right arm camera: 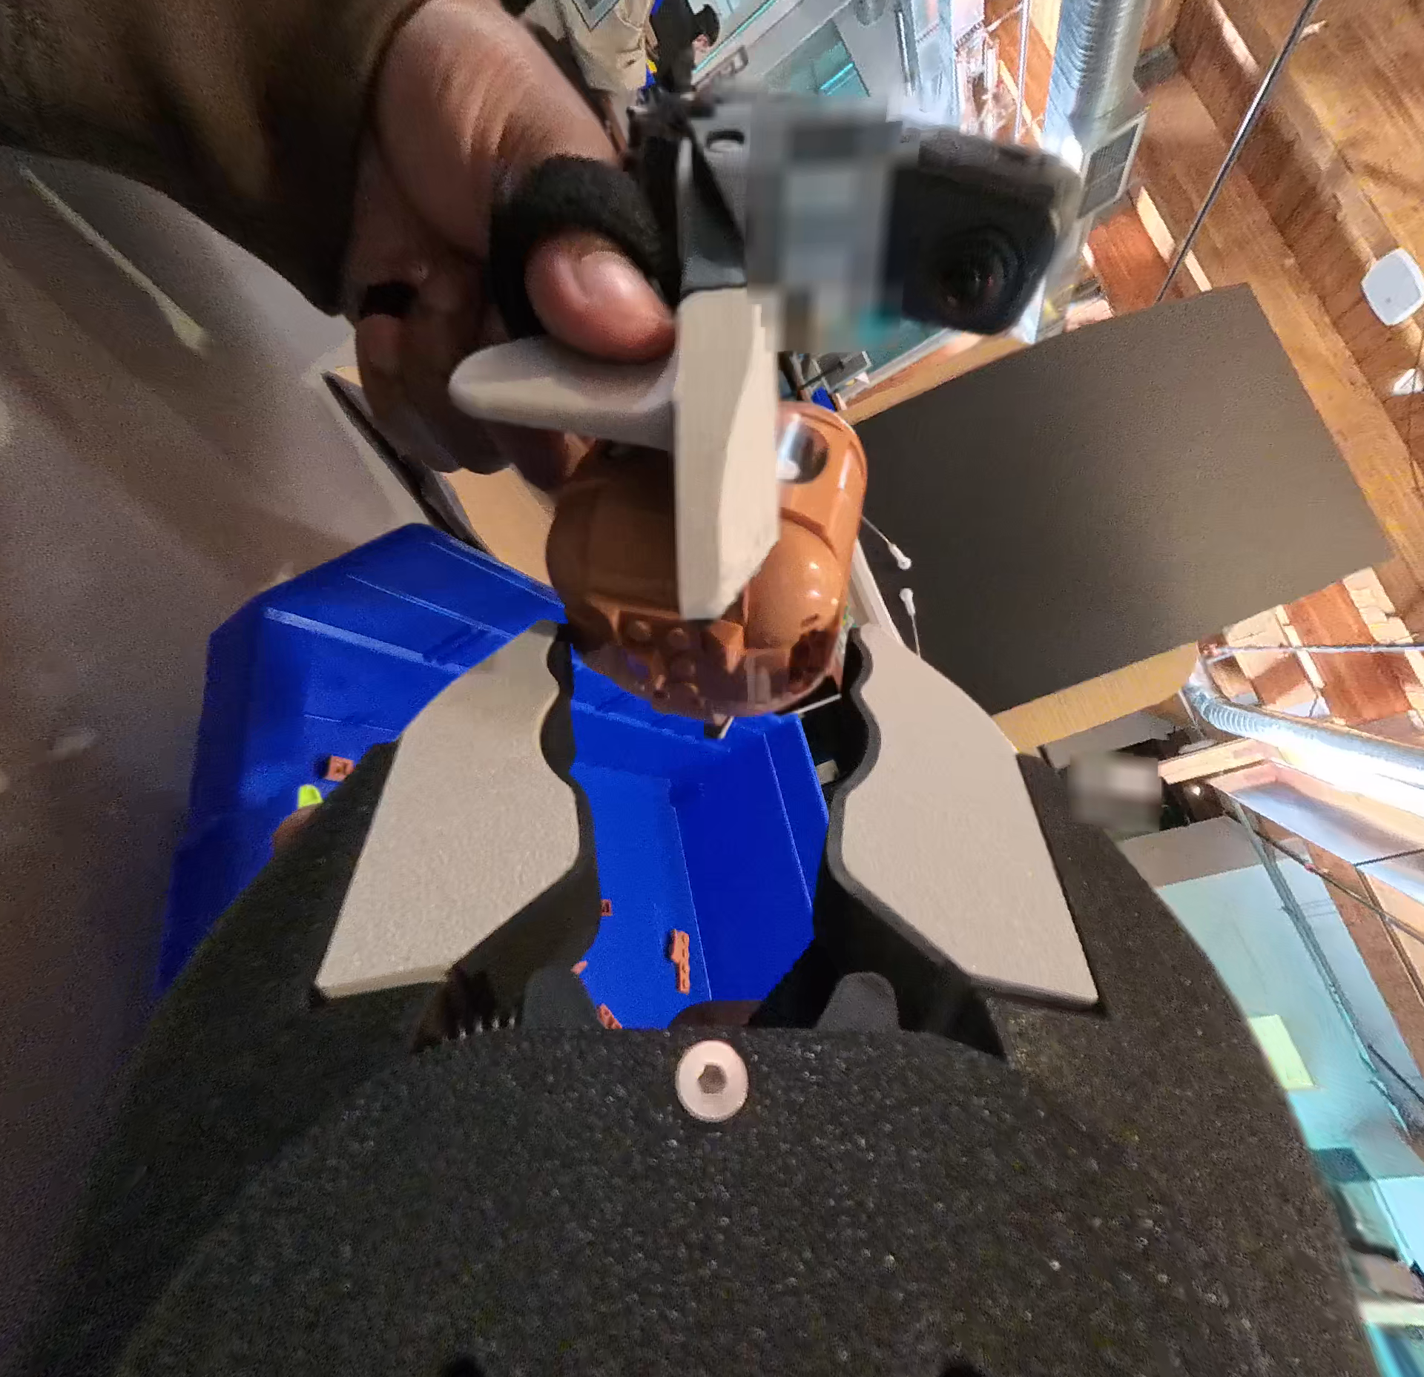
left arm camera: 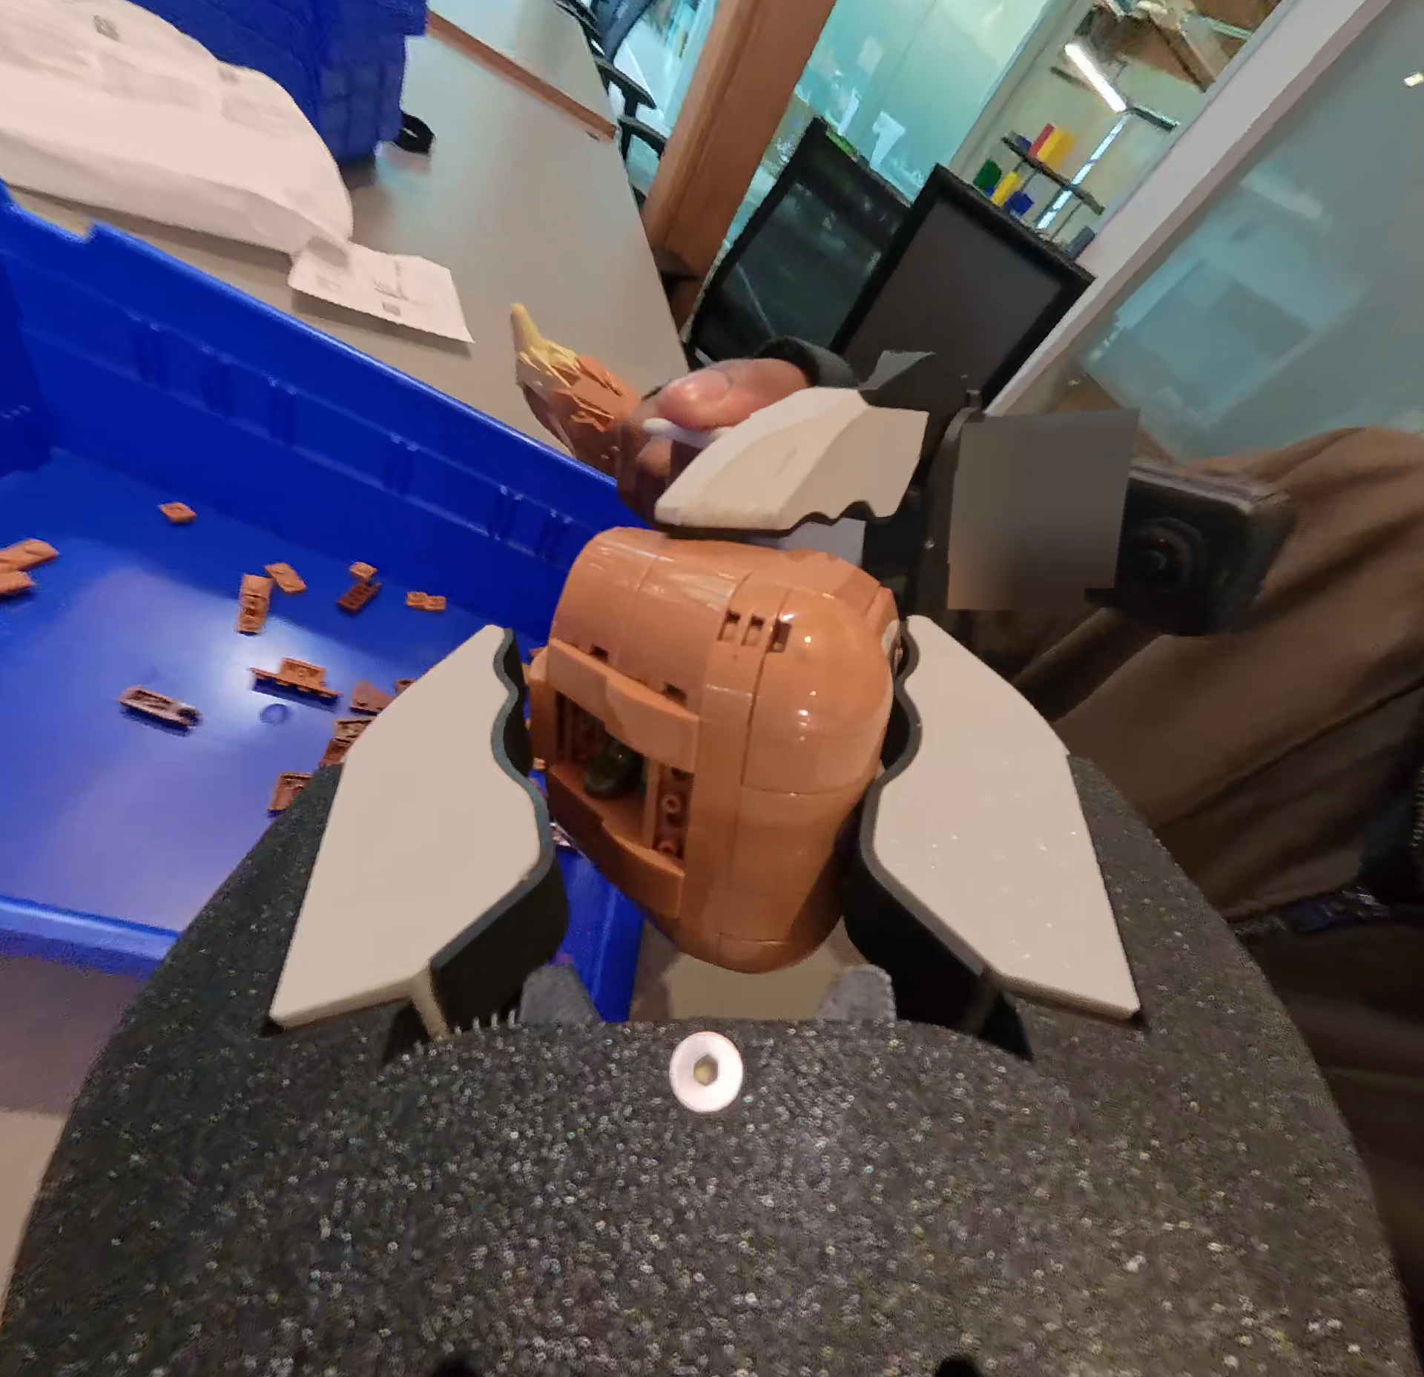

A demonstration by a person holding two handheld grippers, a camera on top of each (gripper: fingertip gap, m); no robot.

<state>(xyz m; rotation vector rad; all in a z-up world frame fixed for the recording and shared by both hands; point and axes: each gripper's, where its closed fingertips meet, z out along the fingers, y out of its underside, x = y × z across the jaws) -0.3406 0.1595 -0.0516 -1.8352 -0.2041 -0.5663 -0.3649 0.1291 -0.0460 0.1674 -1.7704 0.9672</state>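
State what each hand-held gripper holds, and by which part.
Left hand-held gripper: brown brick-built model, clamped by its sides. Right hand-held gripper: open at its lower end.

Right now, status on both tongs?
Left tongs shut on brown brick model. Right tongs at the model's end, grip unclear. Both above blue bin with loose brown pieces.

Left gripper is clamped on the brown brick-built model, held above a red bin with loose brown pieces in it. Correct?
Not quite: the bin is blue, not red, as the left wrist view shows. The rest holds: the left gripper clamps the brown brick-built model, and loose brown pieces lie in the bin.
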